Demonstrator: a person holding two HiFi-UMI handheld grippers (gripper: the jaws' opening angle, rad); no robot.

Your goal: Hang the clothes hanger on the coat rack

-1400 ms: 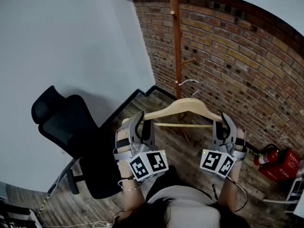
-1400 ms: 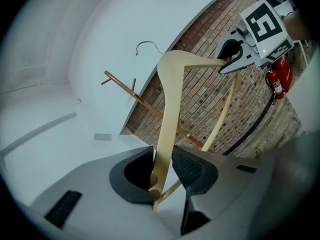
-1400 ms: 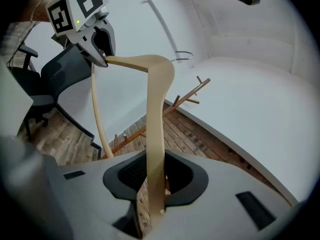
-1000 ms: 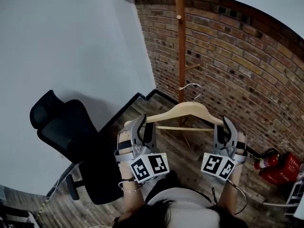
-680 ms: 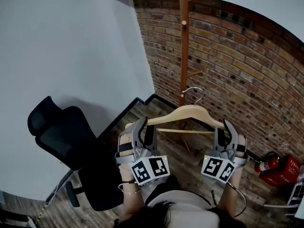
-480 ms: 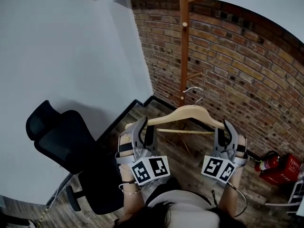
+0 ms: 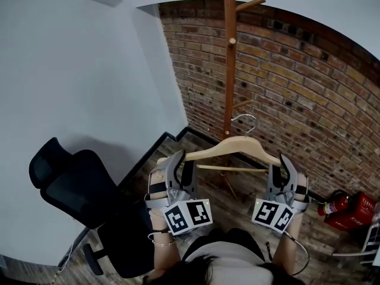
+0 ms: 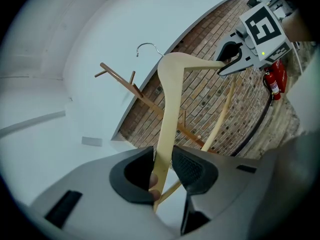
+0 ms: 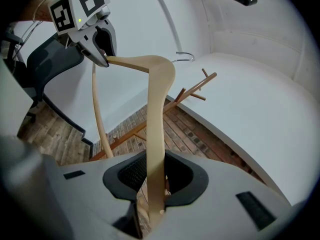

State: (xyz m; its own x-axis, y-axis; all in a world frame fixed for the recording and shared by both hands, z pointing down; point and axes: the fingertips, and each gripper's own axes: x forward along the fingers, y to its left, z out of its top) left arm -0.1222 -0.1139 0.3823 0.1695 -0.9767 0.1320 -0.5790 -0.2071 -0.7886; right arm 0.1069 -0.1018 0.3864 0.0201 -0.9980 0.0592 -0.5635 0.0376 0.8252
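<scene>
A pale wooden clothes hanger [image 7: 234,145] with a metal hook [image 7: 246,120] is held level in front of me, one arm in each gripper. My left gripper [image 7: 183,159] is shut on its left arm [image 8: 170,99], the pads [image 8: 189,168] pressing the wood. My right gripper [image 7: 281,164] is shut on the right arm [image 9: 155,109]. The wooden coat rack [image 7: 229,58] stands by the brick wall just behind the hook. One peg [image 7: 249,5] is high above the hanger, and a low peg [image 7: 240,104] is close to the hook. I cannot tell whether hook and rack touch.
A black office chair [image 7: 83,195] stands at my left by the white wall [image 7: 89,88]. The brick wall [image 7: 297,88] runs behind the rack. A red fire extinguisher [image 7: 335,202] and a red box [image 7: 356,206] lie on the wooden floor at right.
Both grippers have carried the hanger forward toward the coat rack, keeping their hold. The hook now sits nearer the pole, and the chair has slid down and left in view.
</scene>
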